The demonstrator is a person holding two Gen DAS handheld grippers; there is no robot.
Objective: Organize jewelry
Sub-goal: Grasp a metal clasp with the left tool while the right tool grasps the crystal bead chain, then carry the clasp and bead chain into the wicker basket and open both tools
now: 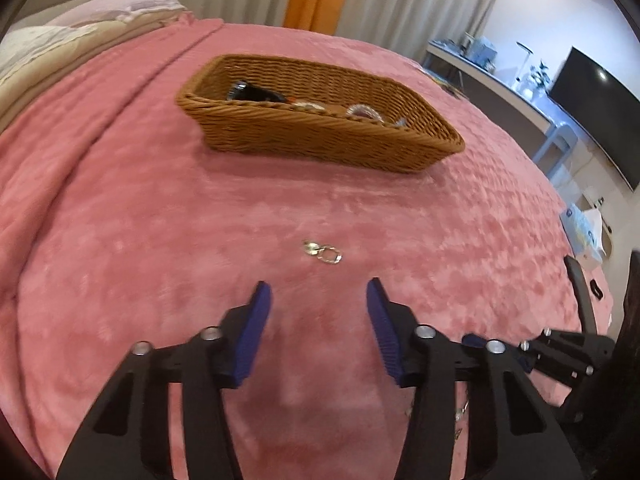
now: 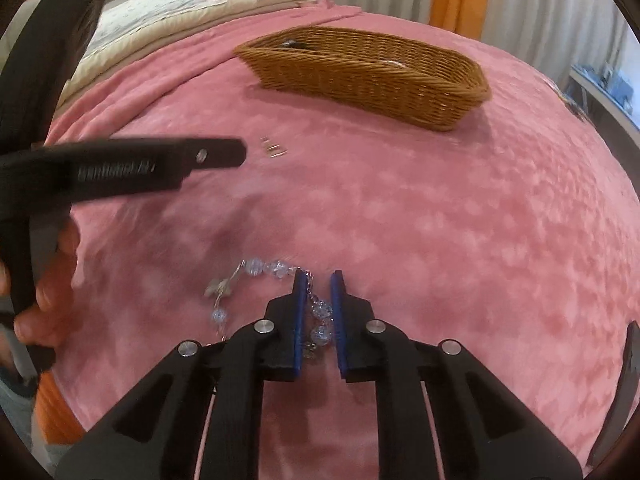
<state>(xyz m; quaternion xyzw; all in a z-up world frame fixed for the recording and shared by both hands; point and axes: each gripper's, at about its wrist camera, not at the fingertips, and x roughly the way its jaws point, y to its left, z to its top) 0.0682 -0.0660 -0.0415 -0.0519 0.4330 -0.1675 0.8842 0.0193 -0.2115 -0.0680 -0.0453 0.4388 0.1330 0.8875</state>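
A brown wicker basket (image 1: 320, 120) stands on the pink blanket and holds several jewelry pieces; it also shows in the right wrist view (image 2: 368, 76). A small silver jewelry piece (image 1: 323, 253) lies on the blanket just ahead of my open, empty left gripper (image 1: 319, 292). It also shows in the right wrist view (image 2: 273, 149), beside the left gripper's finger (image 2: 216, 158). My right gripper (image 2: 318, 280) has its jaws closed narrowly around a clear blue bead bracelet (image 2: 276, 270), whose chain and beads sit between the pads while the rest lies on the blanket.
The pink blanket (image 1: 160, 220) covers a bed. Pillows (image 2: 180, 4) lie at the back left. A desk with a dark monitor (image 1: 596, 116) stands to the right of the bed. Curtains hang behind.
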